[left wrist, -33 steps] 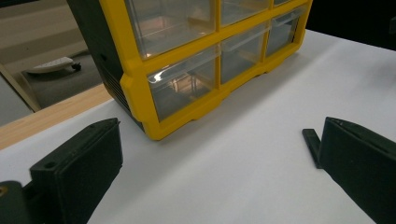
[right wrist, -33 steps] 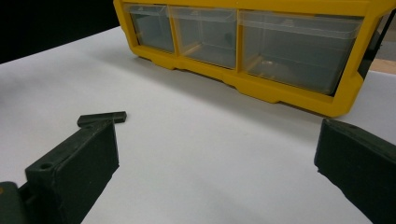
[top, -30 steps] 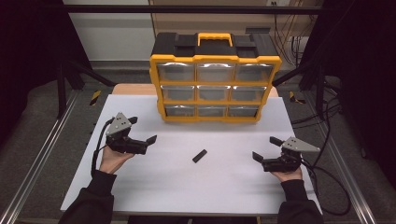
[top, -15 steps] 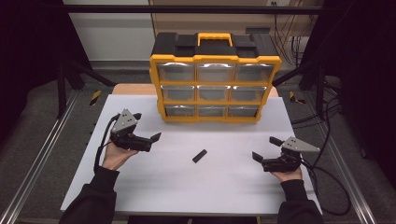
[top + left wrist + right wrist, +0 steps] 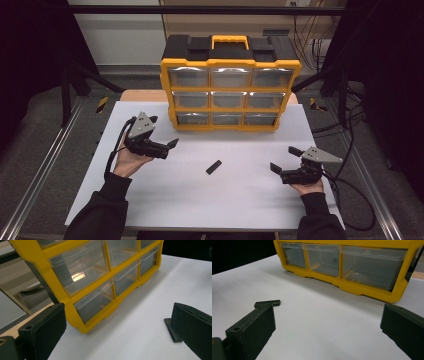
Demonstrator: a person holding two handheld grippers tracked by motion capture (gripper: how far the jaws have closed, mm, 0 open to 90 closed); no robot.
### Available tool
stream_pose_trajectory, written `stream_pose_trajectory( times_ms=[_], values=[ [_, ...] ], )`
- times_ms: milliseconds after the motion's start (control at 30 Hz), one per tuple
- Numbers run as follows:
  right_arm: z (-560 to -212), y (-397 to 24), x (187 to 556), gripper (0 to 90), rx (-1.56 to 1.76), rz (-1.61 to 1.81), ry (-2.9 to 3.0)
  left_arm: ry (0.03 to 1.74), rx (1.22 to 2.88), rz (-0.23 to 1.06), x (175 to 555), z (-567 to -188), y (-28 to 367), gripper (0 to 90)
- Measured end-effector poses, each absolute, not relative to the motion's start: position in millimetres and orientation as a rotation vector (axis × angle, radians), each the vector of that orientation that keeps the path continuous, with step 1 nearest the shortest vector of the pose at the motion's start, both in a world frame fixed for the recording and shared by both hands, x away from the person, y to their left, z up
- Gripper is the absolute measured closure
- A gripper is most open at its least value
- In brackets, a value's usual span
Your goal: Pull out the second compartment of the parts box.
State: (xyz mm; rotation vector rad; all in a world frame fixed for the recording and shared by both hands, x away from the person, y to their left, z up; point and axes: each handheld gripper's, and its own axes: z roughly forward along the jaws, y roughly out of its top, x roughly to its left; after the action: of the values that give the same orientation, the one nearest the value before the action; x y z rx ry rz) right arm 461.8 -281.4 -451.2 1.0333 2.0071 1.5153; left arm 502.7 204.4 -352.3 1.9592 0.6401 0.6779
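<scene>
White table [image 5: 150, 200] fills my high view. At the left I hold the left tongs [image 5: 162, 136], jaws spread wide and empty, raised near the lower left corner of the yellow drawer cabinet [image 5: 230, 90]. Moving right, a small flat black piece [image 5: 213, 167] lies on the table between my two tools, just right of the left tongs and well apart from the cabinet. In the left gripper view it peeks out beside one jaw. Farther right, the right tongs [image 5: 282, 160] sit low, open and empty, well apart from the piece.
</scene>
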Motion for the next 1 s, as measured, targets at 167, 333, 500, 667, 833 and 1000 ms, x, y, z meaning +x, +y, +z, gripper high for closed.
stream_pose_trajectory(
  times_ms=[167, 333, 500, 667, 833, 1000],
  values=[
    [-451.3, -281.1, 461.7, 0.2, 1.035, 1.516, 2.008, 0.621, 1.96, 0.69, 503.5, -347.2, 200.7, 0.3],
    [-451.1, -281.4, 461.5, 0.2, 1.035, 1.516, 2.006, 0.596, 1.958, 0.702, 504.0, -341.3, 197.4, 0.7],
    [-451.3, -281.3, 461.7, 0.2, 1.032, 1.516, 2.006, 0.566, 1.953, 0.702, 505.2, -337.1, 194.6, 1.1],
    [-451.1, -281.4, 461.5, 0.2, 1.035, 1.515, 2.006, 0.538, 1.97, 0.705, 505.9, -333.8, 189.1, 1.1],
    [-451.3, -281.1, 461.5, 0.2, 1.035, 1.514, 2.009, 0.511, 1.968, 0.708, 506.5, -329.5, 183.6, 1.1],
    [-451.2, -281.2, 461.6, 0.2, 1.032, 1.515, 2.007, 0.498, 1.971, 0.731, 507.7, -323.3, 178.1, 1.1]
  ],
)
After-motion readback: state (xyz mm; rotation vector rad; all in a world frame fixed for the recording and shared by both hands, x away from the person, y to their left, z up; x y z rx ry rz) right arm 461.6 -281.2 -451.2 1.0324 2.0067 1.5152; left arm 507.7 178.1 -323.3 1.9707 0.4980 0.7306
